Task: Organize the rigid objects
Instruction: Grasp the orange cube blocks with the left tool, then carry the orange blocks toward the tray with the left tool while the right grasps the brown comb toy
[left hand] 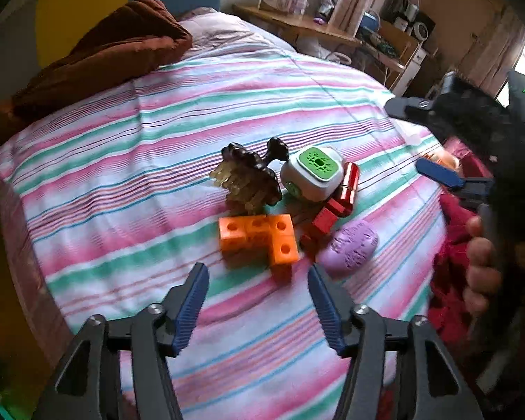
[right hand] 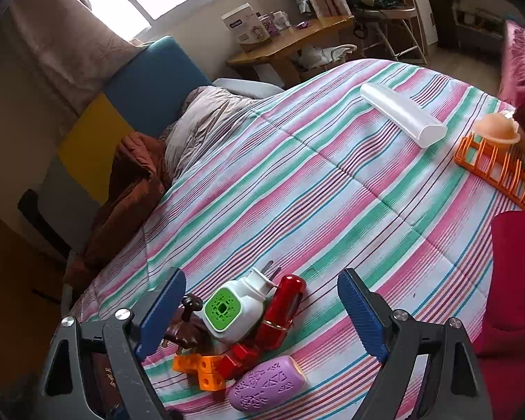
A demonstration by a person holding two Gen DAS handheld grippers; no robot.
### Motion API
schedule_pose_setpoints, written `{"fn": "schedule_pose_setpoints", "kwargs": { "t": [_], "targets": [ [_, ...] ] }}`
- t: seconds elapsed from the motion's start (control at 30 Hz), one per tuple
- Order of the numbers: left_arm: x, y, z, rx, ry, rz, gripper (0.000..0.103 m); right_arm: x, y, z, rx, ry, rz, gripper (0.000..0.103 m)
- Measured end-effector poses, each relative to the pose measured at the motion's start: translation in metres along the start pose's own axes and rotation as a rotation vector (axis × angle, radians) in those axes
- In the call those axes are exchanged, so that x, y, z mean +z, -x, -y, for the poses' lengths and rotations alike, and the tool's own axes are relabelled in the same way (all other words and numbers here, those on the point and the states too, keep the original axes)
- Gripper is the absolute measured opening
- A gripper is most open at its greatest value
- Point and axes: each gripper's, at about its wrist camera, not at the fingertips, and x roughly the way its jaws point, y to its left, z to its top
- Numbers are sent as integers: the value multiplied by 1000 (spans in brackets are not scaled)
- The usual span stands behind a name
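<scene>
Because the small rigid things lie heaped together on the striped bedspread [left hand: 157, 147], we read them as gathered in 1 place so that they can be sorted from there. The orange block piece [left hand: 260, 236] sits nearest our left gripper [left hand: 259, 290], with the red piece [left hand: 332, 210] and the purple embossed oval [left hand: 350, 248] touching or nearly touching beside it, and the white and green plug-in device [left hand: 313, 173] leaning against the dark brown and amber cluster [left hand: 248, 178] behind. Our left gripper hangs just short of the orange piece, its jaws standing apart with nothing between them, which we judge to be the stance for taking that piece next. Our right gripper [right hand: 262, 311] also stands spread and empty above the same heap, tilted downward, so both hands are free. Apart from the heap, the white tube case [right hand: 402, 119] and the orange rack [right hand: 497, 171] with a peach dome [right hand: 497, 127] at its end lie well off on the far side of the bed, perhaps the place where things are to go, though we cannot be sure. The rack is cut off at the edge of the right wrist view, the brown cluster is half hidden behind the right gripper's finger there, and we cannot make out what the cluster is. The left wrist view is blurred, and the red cloth [right hand: 514, 280] at the bedside hides whatever is beneath it.
</scene>
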Motion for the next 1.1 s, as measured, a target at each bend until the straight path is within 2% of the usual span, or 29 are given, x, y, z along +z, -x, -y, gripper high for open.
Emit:
{"fn": "schedule_pose_setpoints", "kwargs": {
  "t": [0.07, 0.13, 0.37, 0.4, 0.47, 0.7, 0.9, 1.0, 1.1],
  "targets": [
    [6, -7, 1, -7, -4, -3, 67, 0, -2, 0, 5, -1, -9, 89],
    [12, -13, 5, -2, -25, -3, 77, 0, -3, -1, 11, 1, -15, 89],
    [26, -51, -3, 5, 2, -68, 76, -1, -5, -3, 12, 6, -18, 89],
    [25, -54, -7, 0, 20, -68, 64, -1, -5, -2, 10, 5, -19, 89],
    [23, -52, -9, -15, 29, -39, 64, -1, -6, -3, 8, 12, -23, 89],
    [-12, -7, -12, -31, 30, 64, 64, -8, -11, -23, 35, 123, -47, 88],
    [-47, 41, -16, -30, 31, 124, 64, -24, -26, -45, 136, 227, -162, 72],
    [-57, 61, -21, -26, 35, 156, 64, -28, -33, -57, 178, 249, -202, 70],
    [-67, 81, -28, -18, 48, 188, 64, -21, -44, -70, 184, 241, -213, 70]
  ]
}}
